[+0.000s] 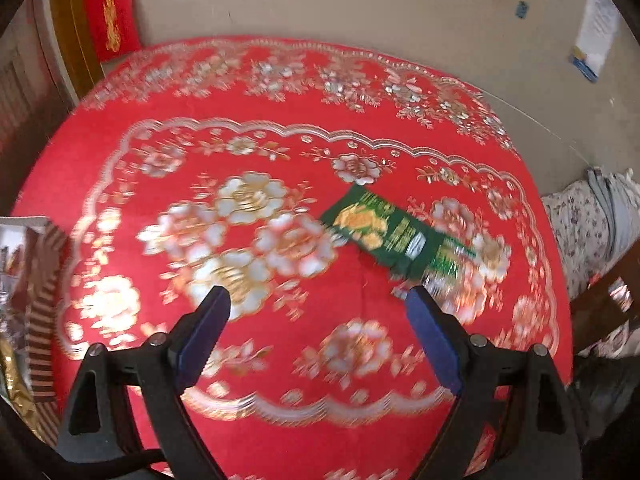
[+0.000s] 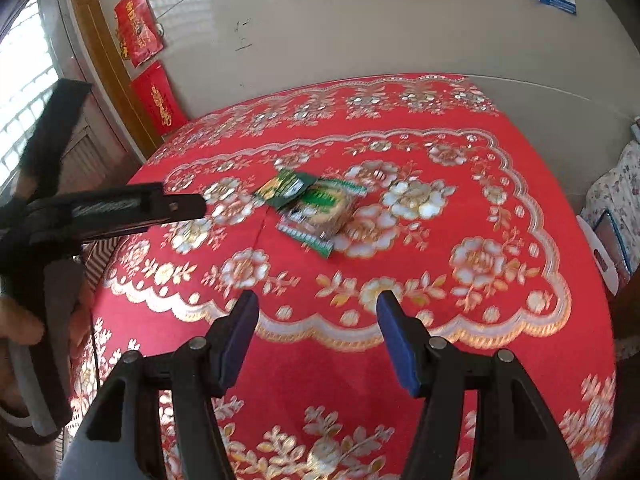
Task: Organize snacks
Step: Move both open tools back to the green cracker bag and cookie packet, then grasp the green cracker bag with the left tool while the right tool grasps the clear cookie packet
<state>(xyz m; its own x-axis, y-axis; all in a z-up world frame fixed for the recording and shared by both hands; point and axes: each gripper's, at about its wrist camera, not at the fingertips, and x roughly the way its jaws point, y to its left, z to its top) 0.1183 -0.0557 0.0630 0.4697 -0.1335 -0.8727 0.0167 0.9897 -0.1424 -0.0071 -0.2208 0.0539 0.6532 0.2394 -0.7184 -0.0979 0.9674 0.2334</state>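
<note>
left wrist view: the left gripper hangs over a red tablecloth with silver and gold flower print, its blue-padded jaws spread wide with nothing between them. a dark green foil snack packet printed with yellow lies flat on the cloth ahead of the jaws and off to their right, well clear of both pads. a second, clear-windowed packet with green-striped ends pokes out from behind it, close above the right pad, though blur makes contact impossible to call. at the left edge sits a striped brown-and-cream box, apparently holding shiny wrappers.

right wrist view: the right gripper is parted to a middling gap, empty, above the near scalloped border of the cloth. the clear-windowed packet shows a round pale cake inside; the green foil packet overlaps its far left corner. both lie well ahead of the jaws, roughly in line with the gap. the left gripper reaches in from the left, its tip just short of the pair.

judged by looks, both packets are light, crinkly and slippery, the cake crushable. the flat crimped end seams seem the safest hold, pinched gently; a free edge may need sliding clear of the overlap first.
</note>
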